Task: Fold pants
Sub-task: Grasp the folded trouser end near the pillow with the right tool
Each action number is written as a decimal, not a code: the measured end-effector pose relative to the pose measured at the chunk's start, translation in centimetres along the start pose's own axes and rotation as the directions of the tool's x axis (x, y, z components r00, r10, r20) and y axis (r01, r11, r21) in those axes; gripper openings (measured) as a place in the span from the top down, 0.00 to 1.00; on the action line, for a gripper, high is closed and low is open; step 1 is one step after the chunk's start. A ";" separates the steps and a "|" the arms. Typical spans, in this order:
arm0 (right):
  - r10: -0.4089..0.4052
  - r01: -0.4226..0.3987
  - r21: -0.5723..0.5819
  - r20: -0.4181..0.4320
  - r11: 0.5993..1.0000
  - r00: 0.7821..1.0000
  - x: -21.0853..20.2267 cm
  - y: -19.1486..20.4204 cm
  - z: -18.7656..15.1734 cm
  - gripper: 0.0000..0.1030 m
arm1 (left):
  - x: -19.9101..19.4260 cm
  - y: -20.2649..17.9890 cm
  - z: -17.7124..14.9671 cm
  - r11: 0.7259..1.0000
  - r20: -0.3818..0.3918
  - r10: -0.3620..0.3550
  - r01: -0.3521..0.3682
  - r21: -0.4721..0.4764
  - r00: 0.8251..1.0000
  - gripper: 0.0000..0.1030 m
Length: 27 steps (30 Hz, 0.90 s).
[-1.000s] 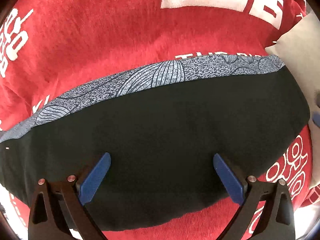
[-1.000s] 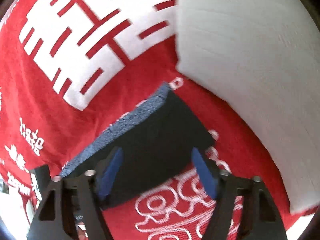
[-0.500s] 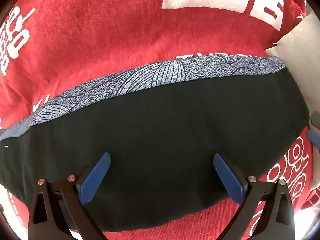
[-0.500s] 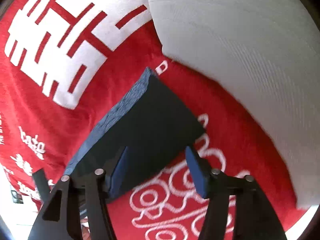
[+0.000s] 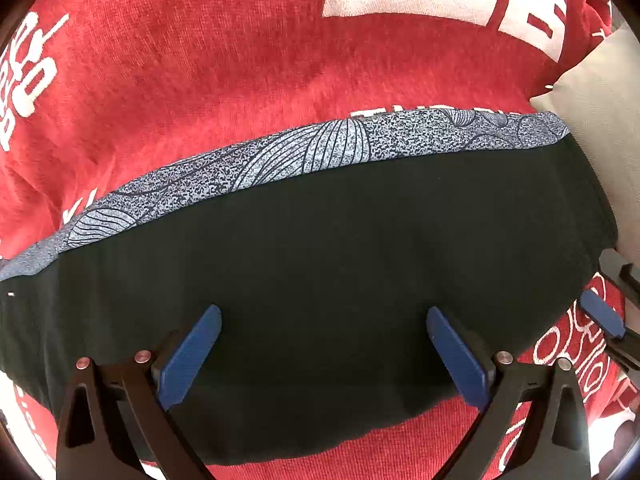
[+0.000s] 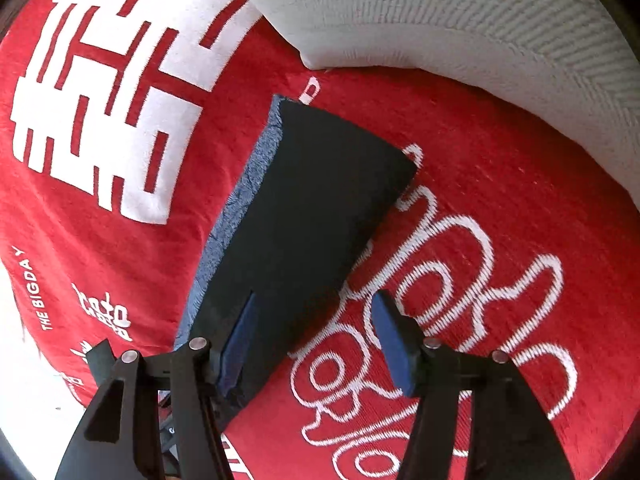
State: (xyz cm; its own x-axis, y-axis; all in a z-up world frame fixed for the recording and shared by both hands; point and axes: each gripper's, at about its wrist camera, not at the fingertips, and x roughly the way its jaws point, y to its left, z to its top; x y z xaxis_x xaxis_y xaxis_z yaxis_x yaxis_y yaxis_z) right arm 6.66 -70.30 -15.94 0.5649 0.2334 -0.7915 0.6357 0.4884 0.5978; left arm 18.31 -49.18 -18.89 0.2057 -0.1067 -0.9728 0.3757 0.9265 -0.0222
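**A:** On the red blanket (image 5: 224, 80), where exactly do the pants sit?

**B:** The folded black pants (image 5: 320, 264) lie flat across the blanket's middle in the left wrist view, a compact dark slab. Along their far edge runs a blue-grey patterned band (image 5: 320, 148) with fine line drawings. The right wrist view shows the same pants (image 6: 304, 216) end-on, narrow, with the band down their left side.

**A:** And the left gripper?

**B:** The left gripper (image 5: 324, 356) is over the near part of the pants, its two blue pads (image 5: 188, 356) spread wide with bare black cloth between them. It holds nothing. Whether the pads press on the cloth, I cannot tell.

**A:** The right one?

**B:** The right gripper (image 6: 316, 340) is also spread apart. Its left pad (image 6: 240, 340) lies over the near corner of the pants; its other pad sits over the blanket's white looping print (image 6: 460, 272), just beside the pants' edge. Nothing is pinched between them. In the left wrist view one blue pad of the right gripper (image 5: 600, 316) shows at the pants' right end.

**A:** Anything else nearby?

**B:** A pale grey ribbed cushion (image 6: 460, 28) rests on the blanket beyond the pants, near their far corner but not touching it as far as I can see. Large white block characters (image 6: 112, 92) are woven into the blanket to the left.
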 end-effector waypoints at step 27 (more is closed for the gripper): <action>0.090 -0.084 -0.058 0.119 0.995 0.989 2.2 2.1 1.3 0.35 | 0.9 0.6 0.8 1.000 -0.003 -0.001 0.001 -0.001 1.000 0.00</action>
State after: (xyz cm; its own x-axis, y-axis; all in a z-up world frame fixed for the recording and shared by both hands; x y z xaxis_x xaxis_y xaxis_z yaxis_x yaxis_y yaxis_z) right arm 9.92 -69.86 -16.20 0.6783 0.1748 -0.7137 0.5545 0.5154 0.6534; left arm 19.39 -48.98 -19.57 0.2031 -0.1065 -0.9733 0.3751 0.9267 -0.0231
